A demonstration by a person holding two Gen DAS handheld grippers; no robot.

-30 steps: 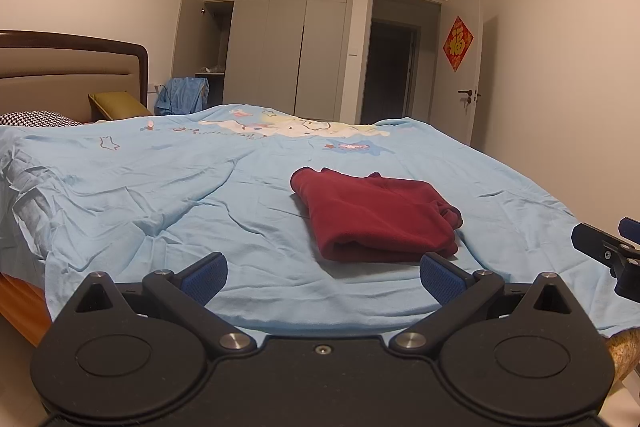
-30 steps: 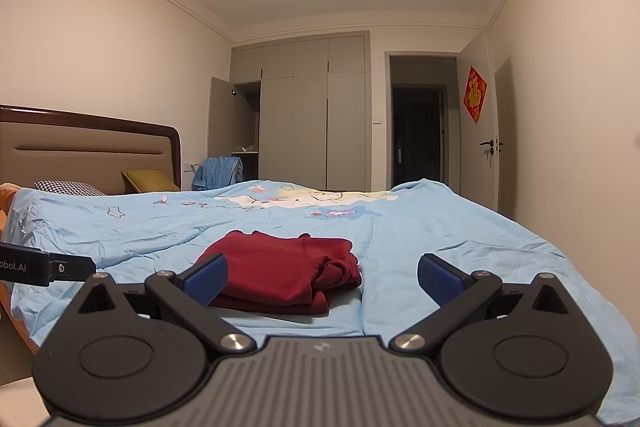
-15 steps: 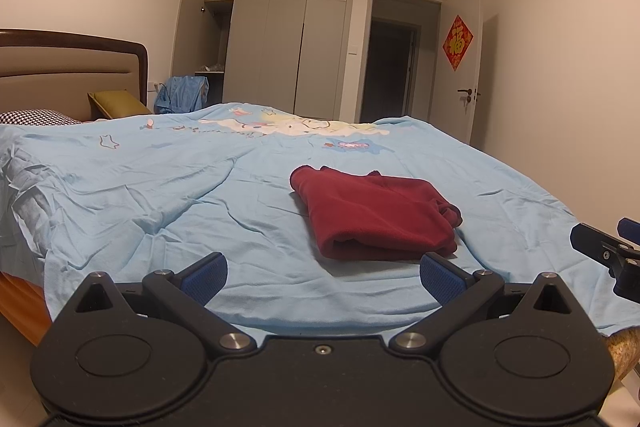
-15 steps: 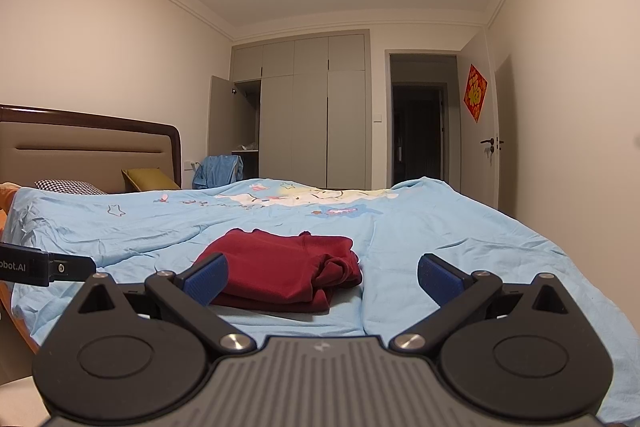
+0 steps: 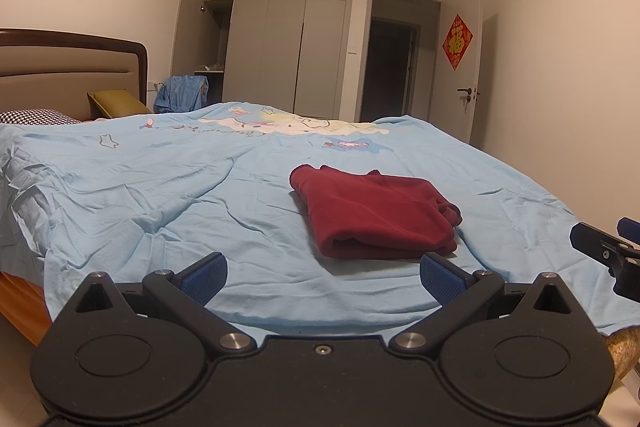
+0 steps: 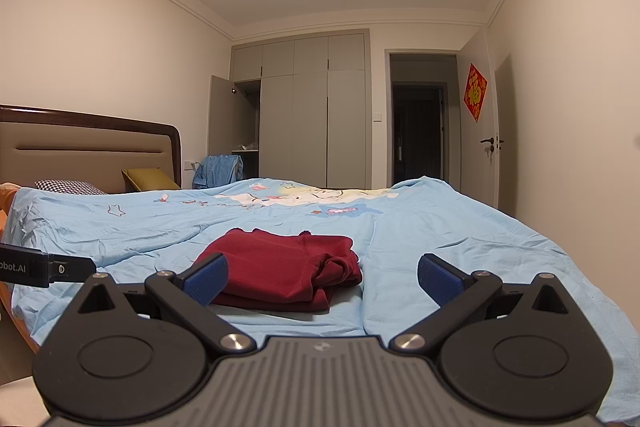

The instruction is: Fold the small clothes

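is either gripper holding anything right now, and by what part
Nothing is held. The left gripper and right gripper are both open and empty, short of the folded dark red garment, which lies untouched on the light blue bedspread.

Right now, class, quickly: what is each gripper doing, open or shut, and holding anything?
Left gripper: open, holding nothing.
Right gripper: open, holding nothing; the red garment lies folded on the bed.

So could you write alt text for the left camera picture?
A folded dark red garment lies on a wrinkled light blue bedspread. The left gripper is open and empty before it, blue-padded fingers spread wide.
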